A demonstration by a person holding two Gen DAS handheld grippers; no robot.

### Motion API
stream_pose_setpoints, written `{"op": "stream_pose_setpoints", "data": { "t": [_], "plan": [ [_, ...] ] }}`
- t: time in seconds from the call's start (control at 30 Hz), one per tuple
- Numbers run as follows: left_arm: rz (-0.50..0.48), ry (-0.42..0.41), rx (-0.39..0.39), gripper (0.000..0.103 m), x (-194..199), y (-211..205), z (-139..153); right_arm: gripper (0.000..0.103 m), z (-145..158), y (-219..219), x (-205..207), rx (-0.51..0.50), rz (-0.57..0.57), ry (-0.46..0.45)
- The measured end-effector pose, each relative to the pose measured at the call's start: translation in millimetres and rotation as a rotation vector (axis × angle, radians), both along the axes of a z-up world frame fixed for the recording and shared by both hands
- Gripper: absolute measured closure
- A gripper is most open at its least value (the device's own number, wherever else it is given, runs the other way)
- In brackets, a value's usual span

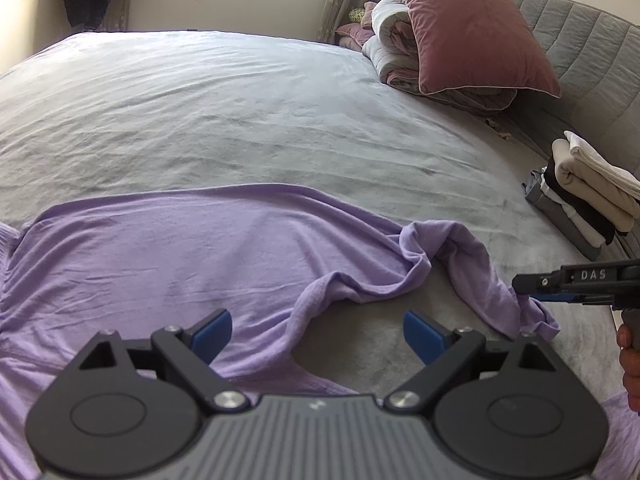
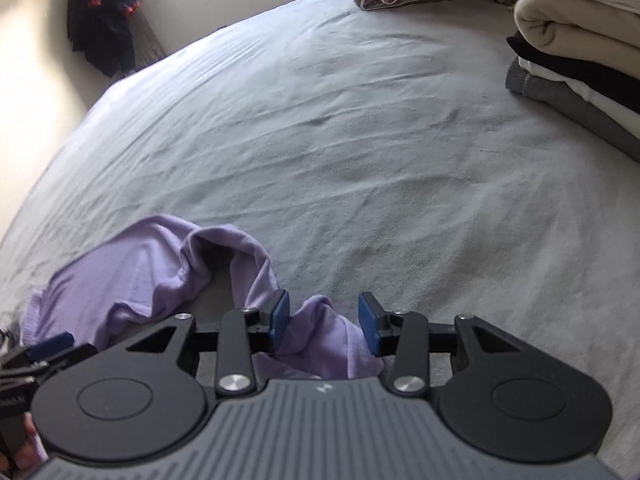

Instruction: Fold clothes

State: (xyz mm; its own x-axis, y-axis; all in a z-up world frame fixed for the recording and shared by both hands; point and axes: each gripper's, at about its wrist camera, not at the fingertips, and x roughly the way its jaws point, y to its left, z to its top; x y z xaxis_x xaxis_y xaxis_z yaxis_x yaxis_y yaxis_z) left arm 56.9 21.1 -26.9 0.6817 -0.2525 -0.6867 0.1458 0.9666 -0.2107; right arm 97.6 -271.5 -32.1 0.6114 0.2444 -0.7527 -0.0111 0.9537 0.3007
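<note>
A lilac shirt (image 1: 168, 256) lies spread on the grey bed sheet (image 1: 240, 112), its body mostly flat. One sleeve (image 1: 472, 256) curls off to the right in a rumpled loop. My left gripper (image 1: 318, 334) hovers open over the shirt's near edge by the underarm, with nothing between its fingers. My right gripper (image 2: 325, 322) is open at the sleeve's end (image 2: 320, 336); the cloth lies between the blue pads (image 2: 280, 318) without being pinched. In the left wrist view, the right gripper (image 1: 520, 284) comes in side-on from the right, held by a hand (image 1: 630, 356).
A stack of folded clothes (image 1: 592, 200) (image 2: 580, 40) sits at the right edge by the grey headboard (image 1: 580, 60). A pink pillow (image 1: 472, 28) rests on a folded quilt (image 1: 392, 44) at the back right. Dark clothes (image 2: 104, 20) hang by the window.
</note>
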Motion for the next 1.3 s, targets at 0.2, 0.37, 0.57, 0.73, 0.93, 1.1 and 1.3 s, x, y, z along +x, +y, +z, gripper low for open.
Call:
{"op": "stream_pose_setpoints", "data": {
  "t": [0.2,0.37,0.57,0.73,0.93,1.1,1.3],
  "plan": [
    [0.004,0.002,0.002,0.01,-0.1,1.1,-0.2,0.098,7.4,3.8,-4.9,-0.058,-0.008,-0.068],
    [0.004,-0.005,-0.002,0.01,-0.3,3.2,1.8,0.098,30.8,-8.7,-13.7,-0.132,-0.1,-0.219],
    [0.005,-0.006,0.002,0.01,0.0,3.1,0.6,0.098,49.1,-38.4,-22.9,-0.162,-0.229,-0.348],
    [-0.004,-0.002,0.019,0.01,1.0,-0.2,-3.5,0.098,52.8,-60.2,-24.2,-0.15,-0.285,-0.393],
    [-0.014,-0.005,0.031,0.011,0.3,-3.4,-3.9,0.098,52.8,-74.6,-28.8,-0.094,-0.292,-0.341],
    [-0.018,-0.007,0.033,0.011,0.2,-3.7,-3.5,0.098,39.8,-84.6,-37.4,-0.061,-0.272,-0.214],
    [-0.031,-0.012,0.058,0.011,0.4,-6.6,-5.2,0.098,-3.0,-73.6,-39.9,-0.088,-0.148,0.003]
  ]
}}
